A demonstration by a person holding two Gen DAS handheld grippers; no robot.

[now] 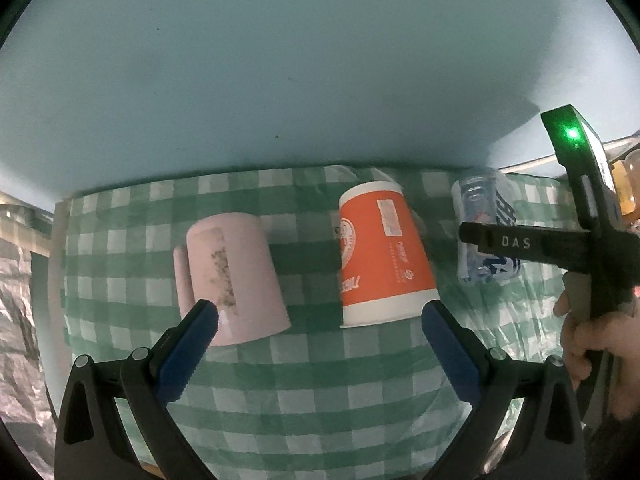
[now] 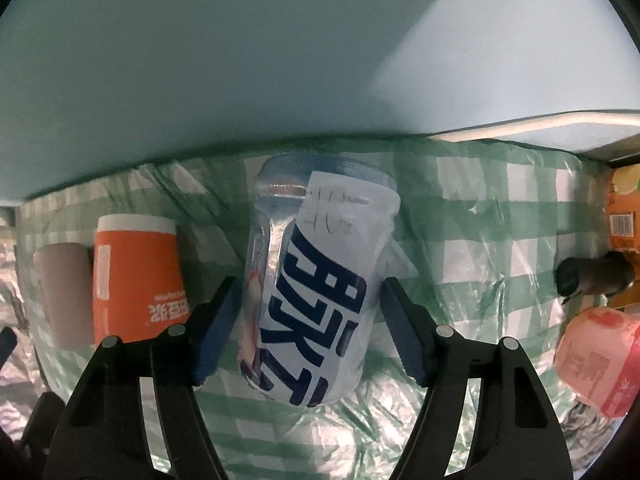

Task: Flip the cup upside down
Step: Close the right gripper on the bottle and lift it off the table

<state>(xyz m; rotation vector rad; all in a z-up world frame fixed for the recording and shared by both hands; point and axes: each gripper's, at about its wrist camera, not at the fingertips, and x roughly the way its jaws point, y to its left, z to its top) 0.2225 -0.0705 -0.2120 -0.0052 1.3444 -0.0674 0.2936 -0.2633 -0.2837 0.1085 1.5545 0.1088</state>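
Three cups stand upside down in a row on the green checked cloth (image 1: 304,380). A pink mug (image 1: 236,276) is on the left, an orange paper cup (image 1: 384,256) in the middle, a clear plastic cup with a blue and white label (image 2: 316,292) on the right. My left gripper (image 1: 320,316) is open and empty, in front of the pink mug and the orange cup. My right gripper (image 2: 306,312) is open with its fingers on either side of the clear cup; a gap shows on the right side. The right gripper also shows in the left wrist view (image 1: 560,240).
A pale blue wall (image 1: 280,60) rises behind the table. To the right in the right wrist view are an orange carton (image 2: 624,216), a dark bottle end (image 2: 588,278) and a pink cup (image 2: 600,356). Crinkled foil (image 1: 20,300) lies past the table's left edge.
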